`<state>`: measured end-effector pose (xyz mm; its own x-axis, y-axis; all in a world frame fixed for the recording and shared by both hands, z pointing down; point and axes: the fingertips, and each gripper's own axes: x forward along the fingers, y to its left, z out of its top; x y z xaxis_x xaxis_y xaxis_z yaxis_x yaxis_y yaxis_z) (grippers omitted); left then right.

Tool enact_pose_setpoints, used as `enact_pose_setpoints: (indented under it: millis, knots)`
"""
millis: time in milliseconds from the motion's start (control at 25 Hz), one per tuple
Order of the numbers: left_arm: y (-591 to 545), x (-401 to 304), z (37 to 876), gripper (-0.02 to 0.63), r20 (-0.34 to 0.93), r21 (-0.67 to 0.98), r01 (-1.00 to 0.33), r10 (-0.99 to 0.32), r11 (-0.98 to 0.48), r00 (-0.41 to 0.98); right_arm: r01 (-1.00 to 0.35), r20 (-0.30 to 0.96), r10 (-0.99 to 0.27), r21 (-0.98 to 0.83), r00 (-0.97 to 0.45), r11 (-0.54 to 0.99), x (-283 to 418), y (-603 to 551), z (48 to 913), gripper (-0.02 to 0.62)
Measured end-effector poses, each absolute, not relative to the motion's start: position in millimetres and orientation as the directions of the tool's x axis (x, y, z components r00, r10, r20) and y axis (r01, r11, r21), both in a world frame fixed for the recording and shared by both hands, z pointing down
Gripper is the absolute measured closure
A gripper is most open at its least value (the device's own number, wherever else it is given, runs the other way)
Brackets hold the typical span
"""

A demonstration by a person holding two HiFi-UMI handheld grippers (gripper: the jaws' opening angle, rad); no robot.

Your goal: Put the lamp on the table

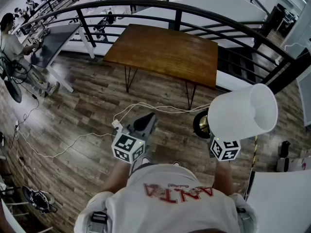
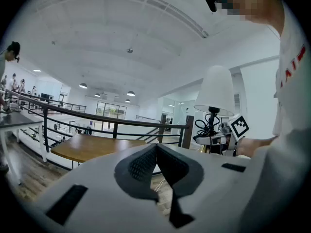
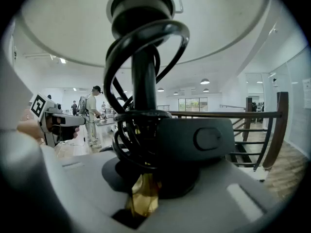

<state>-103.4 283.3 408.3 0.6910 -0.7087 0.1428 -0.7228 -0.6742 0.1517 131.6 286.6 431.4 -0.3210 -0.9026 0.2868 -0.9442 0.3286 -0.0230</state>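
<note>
Your white shirt (image 1: 181,205) carries the only readable print: red capital letters across the chest, upside down in the head view, which look like ANTA. A smaller red line beside them is too small to read. In the left gripper view only cut-off red strokes show at the shirt's edge.

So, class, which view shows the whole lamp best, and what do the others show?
The left gripper view: it shows the lamp side-on, with shade, stem and coiled cord together. The head view shows mostly the shade from above. The right gripper view, too close, shows only stem, cord and the shade's underside.
</note>
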Motion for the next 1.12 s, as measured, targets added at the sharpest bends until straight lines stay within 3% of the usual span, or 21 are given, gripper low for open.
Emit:
enact_pose_setpoints:
  millis: [1120]
  knots:
    - [280.1,-136.4,414.3,0.597,0.165,0.165,-0.726,-0.707,-0.668,0.688,-0.937,0.31,-0.886,-0.058,-0.346,0.345,95.9,277.5,440.0,0.529]
